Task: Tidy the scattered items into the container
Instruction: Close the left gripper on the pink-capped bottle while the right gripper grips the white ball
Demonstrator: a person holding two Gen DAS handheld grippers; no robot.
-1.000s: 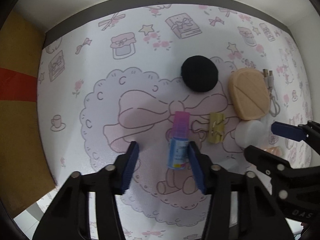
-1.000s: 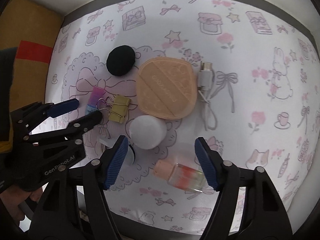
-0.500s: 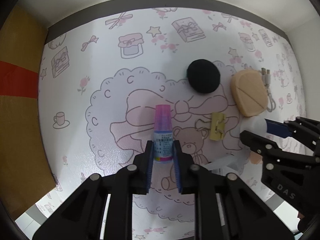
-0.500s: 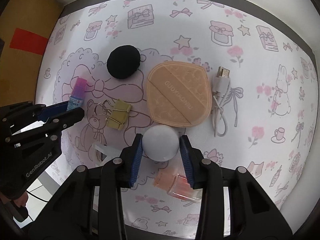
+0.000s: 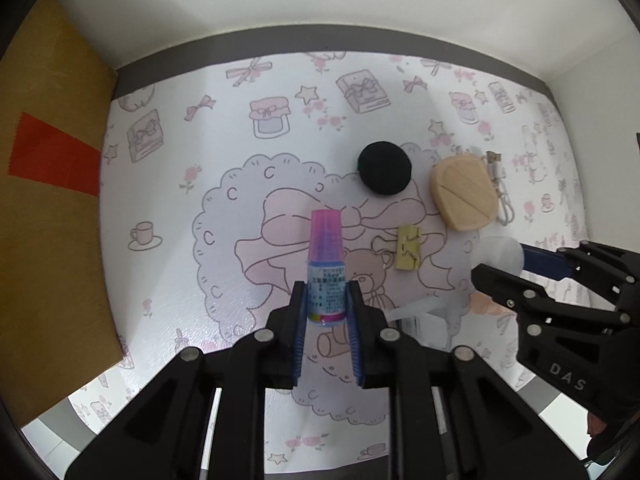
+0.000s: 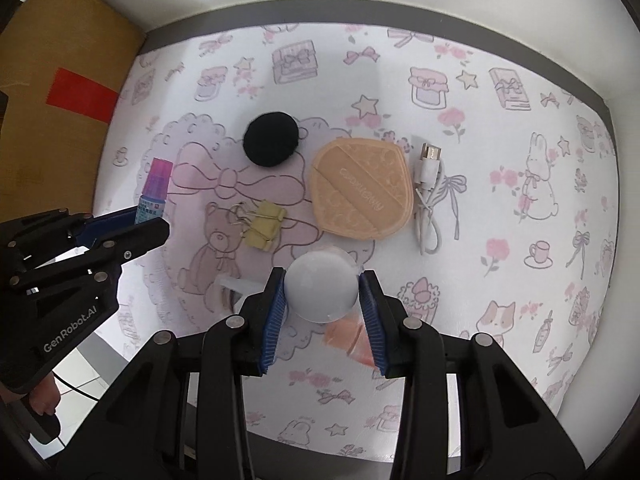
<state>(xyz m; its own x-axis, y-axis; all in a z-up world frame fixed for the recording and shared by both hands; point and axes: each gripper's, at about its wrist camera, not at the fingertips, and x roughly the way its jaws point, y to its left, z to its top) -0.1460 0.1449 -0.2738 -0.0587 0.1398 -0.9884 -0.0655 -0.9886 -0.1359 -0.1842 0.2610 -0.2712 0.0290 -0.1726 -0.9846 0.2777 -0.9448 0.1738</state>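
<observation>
Gripping from either side, the left gripper has its jaws closed on the small blue-labelled plastic bottle with a pink cap, long axis pointing straight ahead. The right gripper is clamped on the white round ball, seemingly just off the patterned bench. Farther left stands the brown cardboard box, probably the container, nearer the left gripper.

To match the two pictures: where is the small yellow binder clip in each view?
Left wrist view: small yellow binder clip lies right of centre, right of the pink-capped dropper bottle.
Right wrist view: the clip lies left of centre, beyond the white ball.
Shared landmark: round black puff.
</observation>
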